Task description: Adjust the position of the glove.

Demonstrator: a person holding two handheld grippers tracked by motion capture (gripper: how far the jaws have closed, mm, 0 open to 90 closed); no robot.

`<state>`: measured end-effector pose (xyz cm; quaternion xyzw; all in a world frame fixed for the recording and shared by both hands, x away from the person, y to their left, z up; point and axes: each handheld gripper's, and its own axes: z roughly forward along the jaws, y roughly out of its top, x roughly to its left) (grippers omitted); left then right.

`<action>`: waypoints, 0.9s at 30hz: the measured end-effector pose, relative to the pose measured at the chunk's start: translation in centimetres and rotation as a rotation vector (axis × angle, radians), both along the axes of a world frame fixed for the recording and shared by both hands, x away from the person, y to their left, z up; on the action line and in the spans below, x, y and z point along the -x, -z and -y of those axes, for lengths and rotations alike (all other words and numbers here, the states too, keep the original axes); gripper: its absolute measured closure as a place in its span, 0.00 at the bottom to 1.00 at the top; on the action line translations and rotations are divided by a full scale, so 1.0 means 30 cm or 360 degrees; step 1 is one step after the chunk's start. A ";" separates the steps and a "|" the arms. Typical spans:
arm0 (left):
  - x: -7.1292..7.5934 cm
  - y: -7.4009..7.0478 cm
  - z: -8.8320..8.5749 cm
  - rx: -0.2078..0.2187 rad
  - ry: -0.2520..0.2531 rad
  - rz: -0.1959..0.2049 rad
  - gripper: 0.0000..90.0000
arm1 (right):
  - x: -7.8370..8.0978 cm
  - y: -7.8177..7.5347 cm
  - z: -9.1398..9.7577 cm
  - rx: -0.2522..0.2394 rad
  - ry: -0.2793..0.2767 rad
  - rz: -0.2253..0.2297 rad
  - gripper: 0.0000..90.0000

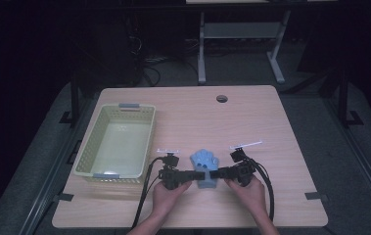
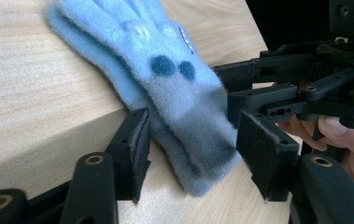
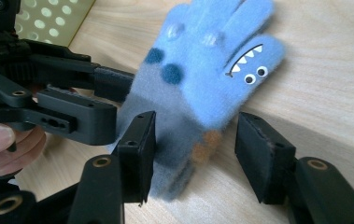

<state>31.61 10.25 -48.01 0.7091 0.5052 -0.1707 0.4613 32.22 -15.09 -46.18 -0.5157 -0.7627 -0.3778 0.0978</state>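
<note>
A fuzzy blue monster glove (image 1: 205, 166) with a grey cuff lies flat on the wooden table (image 1: 251, 122) near the front edge. My left gripper (image 1: 198, 175) comes at the cuff from the left and my right gripper (image 1: 215, 174) from the right. In the left gripper view the cuff end of the glove (image 2: 174, 79) lies between the jaws of my left gripper (image 2: 195, 154), with the pads close beside it and the cloth not squeezed. In the right gripper view the glove (image 3: 202, 79) sits between the jaws of my right gripper (image 3: 195, 149); one pad is at the cloth, the other stands apart.
A pale yellow perforated basket (image 1: 86, 152) stands on the left of the table, with nothing in it. A round cable hole (image 1: 221, 98) is at the table's far edge. Each gripper's cable trails off the front edge beside the person's hands.
</note>
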 end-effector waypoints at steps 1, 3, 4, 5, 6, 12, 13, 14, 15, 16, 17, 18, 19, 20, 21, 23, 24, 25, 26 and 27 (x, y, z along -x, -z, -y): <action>0.000 0.001 0.001 0.0001 0.0002 -0.0005 0.51 | 0.001 0.001 -0.002 -0.0002 0.0002 -0.0004 0.54; -0.001 0.003 0.001 0.0008 0.0008 -0.0017 0.53 | -0.001 0.007 -0.005 -0.0001 0.0003 -0.0015 0.55; -0.001 0.002 0.000 0.0010 0.0005 -0.0022 0.53 | -0.001 0.007 -0.006 -0.0002 0.0006 -0.0029 0.56; 0.000 0.001 -0.002 0.0009 0.0006 -0.0023 0.53 | 0.000 0.009 -0.006 -0.0007 0.0011 -0.0028 0.57; 0.001 0.001 -0.006 0.0011 0.0007 -0.0033 0.51 | 0.001 0.010 -0.006 -0.0011 0.0017 -0.0029 0.58; -0.001 0.006 -0.013 0.0019 0.0028 -0.0063 0.56 | 0.004 0.012 -0.011 -0.0007 0.0031 -0.0026 0.62; -0.003 0.007 -0.013 0.0024 0.0027 -0.0069 0.57 | 0.006 0.011 -0.013 -0.0010 0.0031 -0.0039 0.63; -0.005 0.010 -0.013 0.0029 0.0030 -0.0070 0.58 | 0.006 0.012 -0.014 -0.0010 0.0026 -0.0031 0.63; -0.006 0.013 -0.012 0.0037 0.0033 -0.0072 0.60 | 0.007 0.012 -0.016 -0.0007 0.0028 -0.0034 0.64; -0.007 0.015 -0.012 0.0040 0.0040 -0.0076 0.62 | 0.008 0.012 -0.017 -0.0005 0.0031 -0.0033 0.64; -0.007 0.018 -0.010 0.0048 0.0048 -0.0089 0.63 | 0.010 0.011 -0.019 -0.0002 0.0036 -0.0037 0.65; -0.008 0.021 -0.010 0.0059 0.0057 -0.0101 0.64 | 0.011 0.011 -0.020 0.0001 0.0033 -0.0033 0.65; -0.009 0.023 -0.009 0.0068 0.0058 -0.0112 0.65 | 0.011 0.011 -0.021 0.0002 0.0032 -0.0033 0.65; -0.012 0.025 -0.011 0.0070 0.0072 -0.0115 0.66 | 0.011 0.013 -0.020 0.0000 0.0032 -0.0022 0.66; -0.013 0.027 -0.011 0.0077 0.0071 -0.0121 0.67 | 0.011 0.015 -0.021 -0.0005 0.0033 -0.0019 0.67; -0.016 0.031 -0.010 0.0087 0.0074 -0.0127 0.69 | 0.013 0.018 -0.023 -0.0017 0.0032 -0.0014 0.68; -0.017 0.032 -0.008 0.0092 0.0067 -0.0130 0.69 | 0.013 0.019 -0.024 -0.0021 0.0033 -0.0015 0.69; -0.017 0.033 -0.008 0.0091 0.0071 -0.0126 0.70 | 0.013 0.020 -0.025 -0.0024 0.0036 -0.0017 0.69; -0.018 0.034 -0.007 0.0089 0.0074 -0.0124 0.71 | 0.014 0.021 -0.026 -0.0030 0.0039 -0.0020 0.70; -0.021 0.035 -0.006 0.0090 0.0077 -0.0128 0.72 | 0.014 0.022 -0.026 -0.0036 0.0039 -0.0022 0.71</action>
